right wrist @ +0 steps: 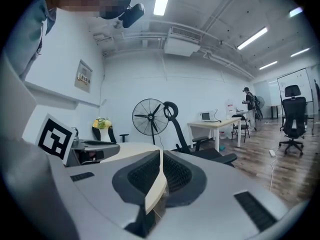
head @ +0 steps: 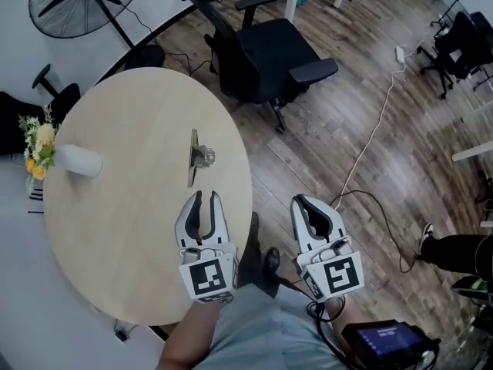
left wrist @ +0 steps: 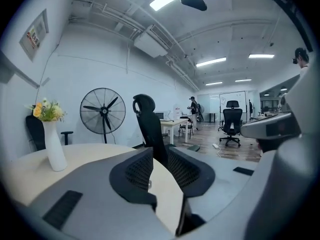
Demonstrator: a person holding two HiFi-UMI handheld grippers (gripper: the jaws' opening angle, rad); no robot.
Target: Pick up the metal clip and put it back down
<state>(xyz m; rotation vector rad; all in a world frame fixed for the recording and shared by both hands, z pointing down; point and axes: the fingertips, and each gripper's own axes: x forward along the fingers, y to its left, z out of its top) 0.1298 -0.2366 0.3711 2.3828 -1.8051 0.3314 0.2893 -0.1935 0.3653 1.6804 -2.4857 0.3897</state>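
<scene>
Vase (head: 81,161) holds flowers (head: 37,146) at table (head: 131,206) rim; metal clip (head: 196,158) lies near the opposite edge; left gripper (head: 205,199) part-open, right gripper (head: 310,203) closed, both empty

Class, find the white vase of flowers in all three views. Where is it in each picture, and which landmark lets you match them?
Head view: white vase at middle left, near the table rim.
Left gripper view: lower left, upright on the table.
Right gripper view: small, left of centre.
Shared landmark: the standing fan, right of the vase in both gripper views.
</scene>
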